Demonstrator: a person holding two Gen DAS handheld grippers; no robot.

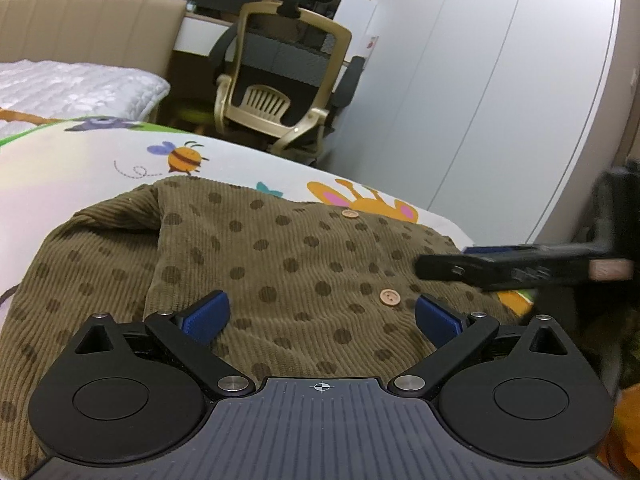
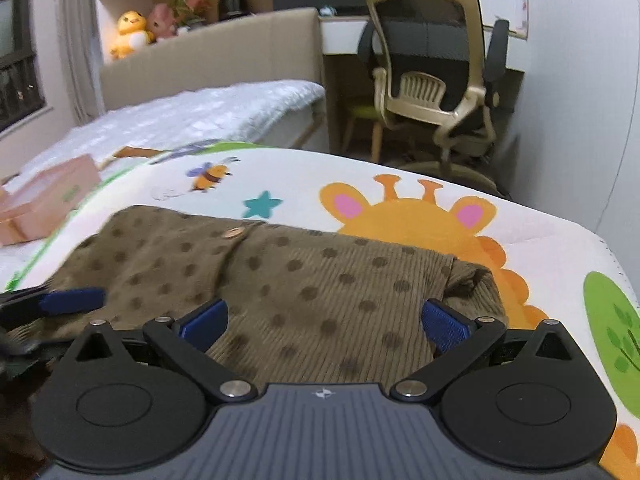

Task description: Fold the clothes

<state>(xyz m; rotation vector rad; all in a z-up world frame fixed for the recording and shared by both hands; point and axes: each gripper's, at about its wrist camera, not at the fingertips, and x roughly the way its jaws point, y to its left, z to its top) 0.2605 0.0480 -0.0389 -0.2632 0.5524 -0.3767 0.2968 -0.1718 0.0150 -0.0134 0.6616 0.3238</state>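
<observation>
An olive-brown corduroy garment (image 1: 280,264) with dark dots and small wooden buttons (image 1: 390,298) lies partly folded on a cartoon-print bed cover (image 1: 80,168). My left gripper (image 1: 322,314) hovers low over its near part, open, blue pads wide apart with nothing between them. The right gripper (image 1: 500,266) reaches in from the right over the garment's right edge. In the right wrist view the same garment (image 2: 280,280) fills the middle. There my right gripper (image 2: 324,320) is open over the cloth, and the left gripper's blue finger (image 2: 74,300) shows at the left edge.
A gold-framed office chair (image 1: 280,80) stands beyond the bed by a white wardrobe (image 1: 480,80). A white quilted blanket (image 2: 208,112) covers the far bed. A pink box (image 2: 44,200) sits on the cover at left. Plush toys (image 2: 130,32) line the headboard shelf.
</observation>
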